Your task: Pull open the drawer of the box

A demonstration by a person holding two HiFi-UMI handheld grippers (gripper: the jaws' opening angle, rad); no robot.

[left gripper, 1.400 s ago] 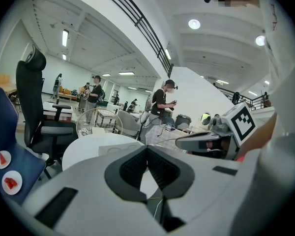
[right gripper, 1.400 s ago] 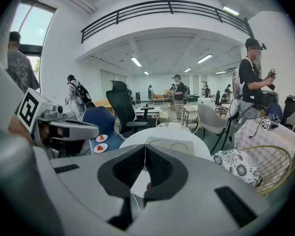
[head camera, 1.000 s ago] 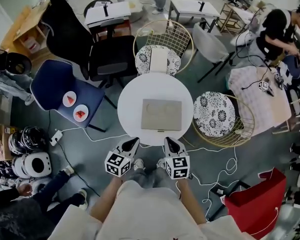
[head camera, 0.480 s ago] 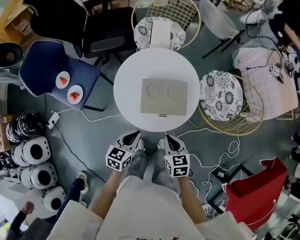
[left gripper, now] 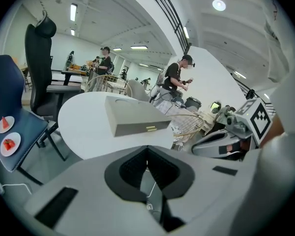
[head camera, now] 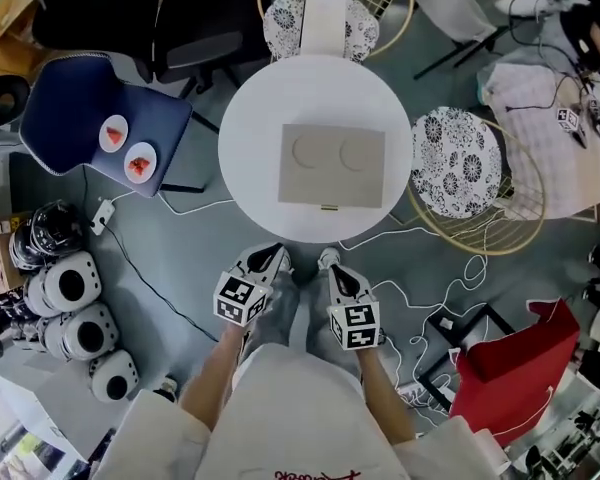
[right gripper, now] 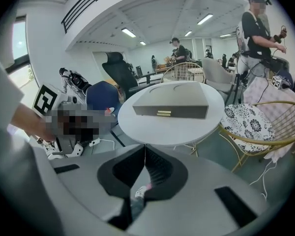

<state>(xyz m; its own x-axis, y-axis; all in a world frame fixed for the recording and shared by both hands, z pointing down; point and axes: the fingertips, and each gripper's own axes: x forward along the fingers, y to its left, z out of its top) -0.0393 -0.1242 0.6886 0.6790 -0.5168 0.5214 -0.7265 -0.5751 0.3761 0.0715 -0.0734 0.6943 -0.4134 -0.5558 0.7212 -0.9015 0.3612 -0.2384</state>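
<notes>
A flat grey box [head camera: 332, 165] lies in the middle of a round white table [head camera: 250, 138]. Its drawer front faces me, closed, with a small brass handle [head camera: 328, 207]. My left gripper [head camera: 273, 256] and right gripper [head camera: 329, 260] hang side by side just short of the table's near edge, above the floor, both shut and empty. The left gripper view shows the box [left gripper: 135, 117] ahead and slightly left, above the shut left gripper [left gripper: 147, 146]. In the right gripper view the handle [right gripper: 163, 113] sits straight ahead above the shut right gripper [right gripper: 145, 145].
A blue chair [head camera: 75, 103] with two plates of red food stands left of the table. Wire chairs with patterned cushions stand at the right [head camera: 457, 161] and behind [head camera: 320, 23]. White cables [head camera: 420, 268] trail over the floor. A red bag [head camera: 515, 368] lies lower right, round white helmets [head camera: 70, 308] lower left.
The head view has tilted down, so the table and box sit higher in the picture. Both grippers stay shut, side by side before the table's near edge.
</notes>
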